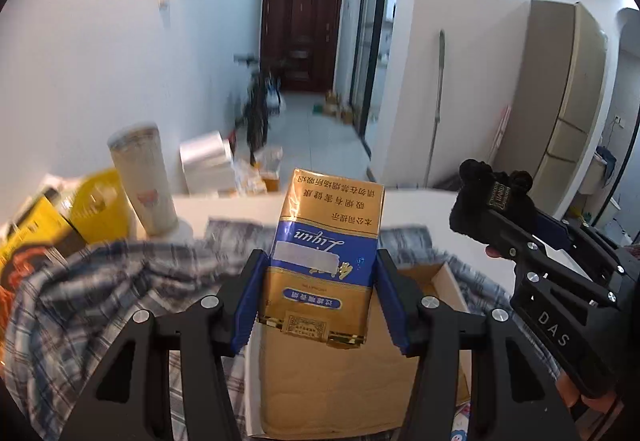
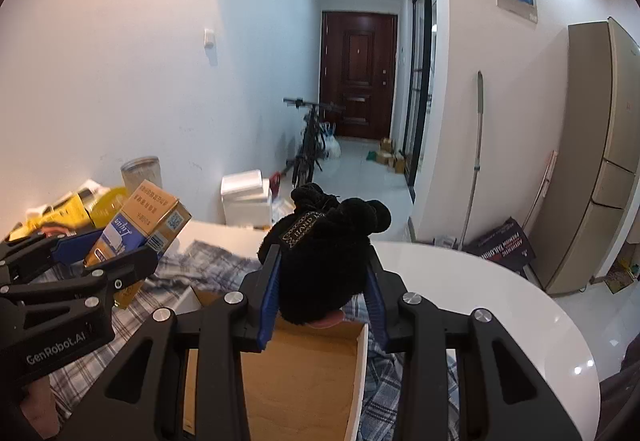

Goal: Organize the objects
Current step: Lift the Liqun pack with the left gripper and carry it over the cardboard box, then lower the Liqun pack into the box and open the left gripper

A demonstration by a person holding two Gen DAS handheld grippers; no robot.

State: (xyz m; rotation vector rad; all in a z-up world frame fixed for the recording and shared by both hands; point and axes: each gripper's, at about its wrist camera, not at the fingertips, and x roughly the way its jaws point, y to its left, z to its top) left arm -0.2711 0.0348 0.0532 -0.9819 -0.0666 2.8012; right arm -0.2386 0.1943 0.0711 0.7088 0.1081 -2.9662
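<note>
My left gripper is shut on a gold and blue cigarette carton, held upright above an open cardboard box. The same carton and left gripper show at the left of the right wrist view. My right gripper is shut on a black fuzzy pouch with a small woven label, held over the box. From the left wrist view that pouch hangs at the right in the right gripper. The box's brown inside looks bare.
The box rests on a blue plaid cloth spread over a white round table. A tall pale tumbler and yellow packages stand at the back left. White foam boxes, a bicycle and a hallway lie beyond.
</note>
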